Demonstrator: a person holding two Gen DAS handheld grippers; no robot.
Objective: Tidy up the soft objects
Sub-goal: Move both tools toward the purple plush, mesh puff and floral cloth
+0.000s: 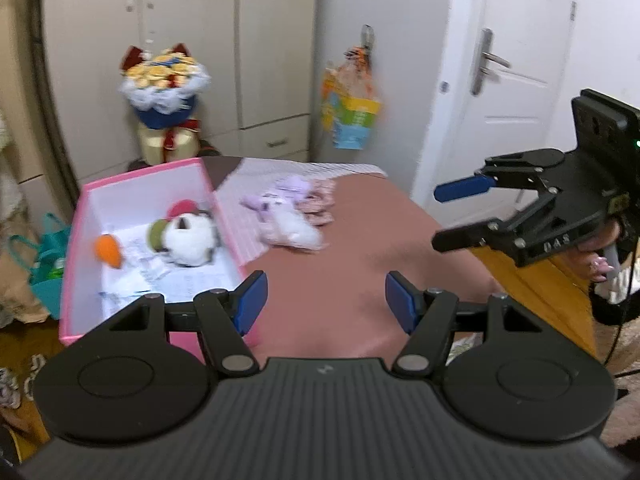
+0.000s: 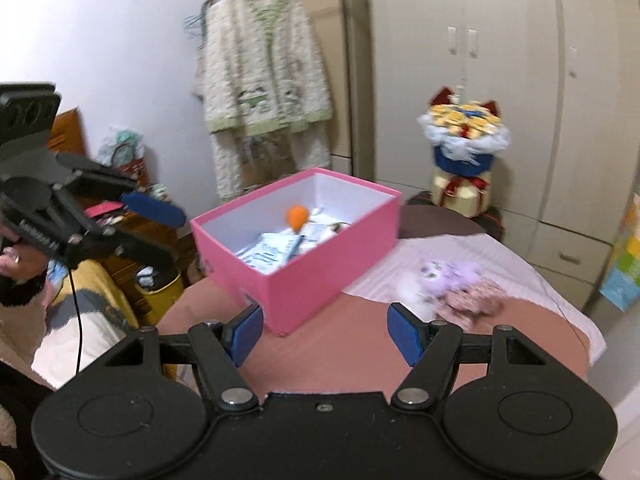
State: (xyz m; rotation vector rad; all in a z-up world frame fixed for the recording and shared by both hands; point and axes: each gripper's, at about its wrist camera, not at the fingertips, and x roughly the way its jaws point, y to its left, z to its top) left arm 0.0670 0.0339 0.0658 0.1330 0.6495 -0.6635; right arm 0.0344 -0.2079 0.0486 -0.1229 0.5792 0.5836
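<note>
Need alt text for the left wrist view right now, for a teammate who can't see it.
Open pink box on a table, holding a white plush and an orange toy; a purple-and-white plush lies beside it. Both the left gripper and right gripper are open and empty.

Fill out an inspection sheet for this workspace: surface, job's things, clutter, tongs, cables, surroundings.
Surface: brown-pink table, striped cloth at its far end.
Job's things: open pink box holding an orange plush and a white plush; purple-white plush lying outside, on the cloth.
Clutter: printed papers in the box.
Tongs: left tongs open, empty; right tongs open, empty.
Cables: black cable hanging below the left hand.
Surroundings: wardrobe, door, hanging garment, bouquet.
</note>
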